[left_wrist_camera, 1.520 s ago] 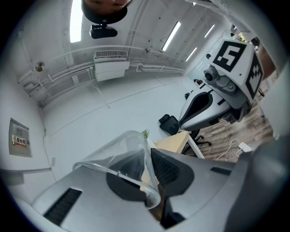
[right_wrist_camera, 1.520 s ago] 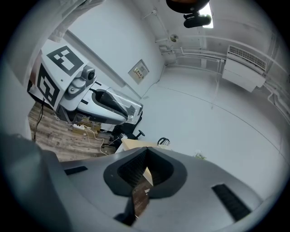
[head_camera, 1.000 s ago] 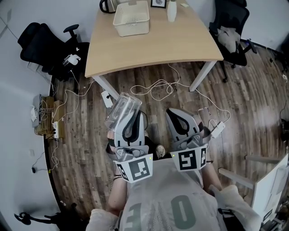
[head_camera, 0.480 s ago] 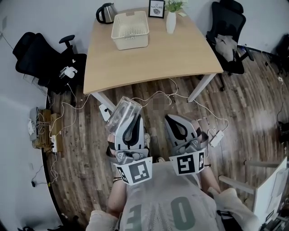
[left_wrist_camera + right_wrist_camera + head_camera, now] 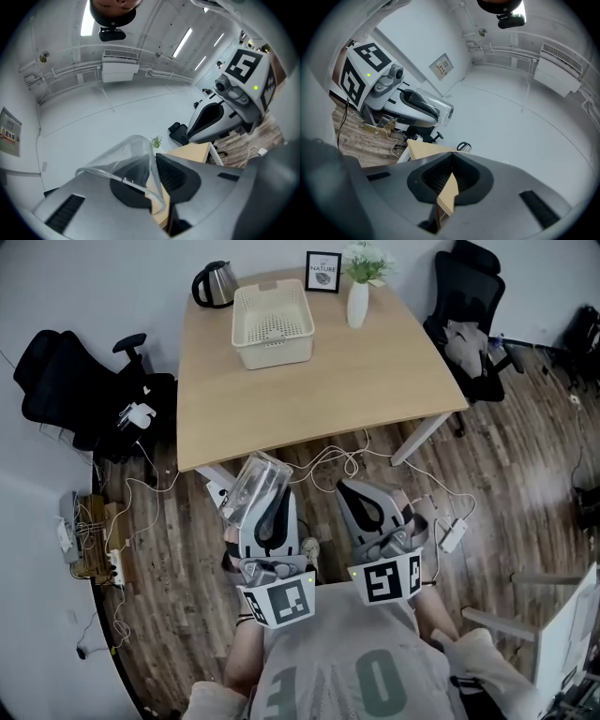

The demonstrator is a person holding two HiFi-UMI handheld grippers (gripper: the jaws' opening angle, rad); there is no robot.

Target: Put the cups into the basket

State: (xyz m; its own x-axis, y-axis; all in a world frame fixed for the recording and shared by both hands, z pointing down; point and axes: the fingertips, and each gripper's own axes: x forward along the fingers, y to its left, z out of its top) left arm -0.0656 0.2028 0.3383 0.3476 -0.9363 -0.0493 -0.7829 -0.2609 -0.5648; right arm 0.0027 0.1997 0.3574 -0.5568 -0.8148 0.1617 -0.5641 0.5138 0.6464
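A clear plastic cup [image 5: 251, 484] [image 5: 123, 158] sits clamped between the jaws of my left gripper [image 5: 265, 486] [image 5: 152, 176], held over the wood floor just short of the table's near edge. In the right gripper view the same cup [image 5: 438, 110] shows on the left gripper. My right gripper [image 5: 364, 493] [image 5: 451, 172] hangs beside it, shut with nothing in it. The cream basket [image 5: 273, 324] stands at the far side of the wooden table [image 5: 319, 381], well ahead of both grippers, and looks empty.
A kettle [image 5: 212, 284], a framed picture [image 5: 323, 271] and a white vase with a plant [image 5: 357, 298] stand along the table's far edge. Black office chairs [image 5: 75, 381] [image 5: 469, 320] flank the table. White cables [image 5: 328, 460] lie on the floor under its front.
The table has come nearer in the head view, so more of its far edge and the wall shows. Both grippers keep their pose, and the cup stays in the left one.
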